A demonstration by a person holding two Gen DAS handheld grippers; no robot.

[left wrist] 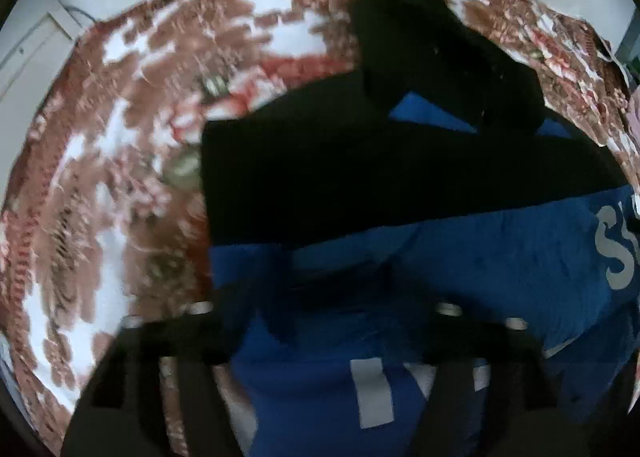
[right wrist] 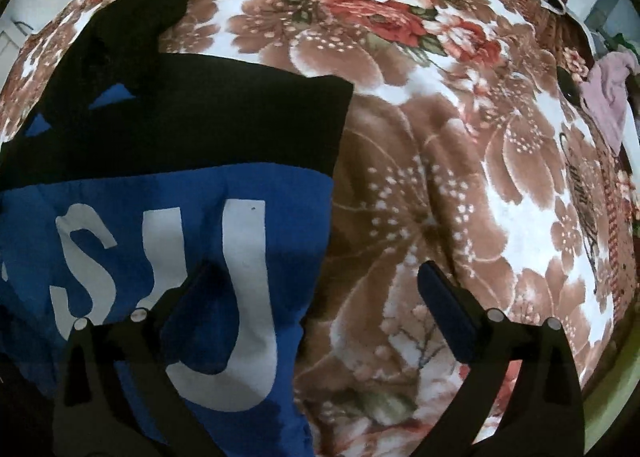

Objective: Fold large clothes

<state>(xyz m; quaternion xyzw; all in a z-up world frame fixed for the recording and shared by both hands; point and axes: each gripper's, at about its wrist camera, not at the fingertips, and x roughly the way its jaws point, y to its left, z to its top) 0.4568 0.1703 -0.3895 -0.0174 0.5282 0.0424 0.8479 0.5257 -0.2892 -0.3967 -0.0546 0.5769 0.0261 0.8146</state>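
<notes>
A floral blanket [right wrist: 432, 185] in brown, red and white covers the whole bed and fills most of both views; in the left wrist view [left wrist: 132, 161] it is smeared by blur.

On it lies the large garment [right wrist: 160, 225], blue with black parts. In the right wrist view it takes up the left half of the scene, and its right edge runs down the middle of the picture. A broad black band [right wrist: 192, 117] crosses it at the far side, and a black sleeve [right wrist: 132, 29] reaches from there toward the far left. Big white letters [right wrist: 248, 289] are printed on the blue part nearest the camera. In the left wrist view the same garment [left wrist: 500, 257] fills the near right, with the black band [left wrist: 360, 177] across the middle and the sleeve [left wrist: 432, 53] folded at the far side.

A pink cloth [right wrist: 608, 97] sits at the far right edge of the bed.

The right claw [right wrist: 316, 297] is wide open and holds nothing; its left finger [right wrist: 192, 305] hangs over the white letters and its right finger [right wrist: 448, 309] over the bare blanket. The left claw [left wrist: 332, 321] is over the blue cloth at the near edge, but its fingers are dark and blurred, so I cannot tell how far it is open or whether it grips the cloth.
</notes>
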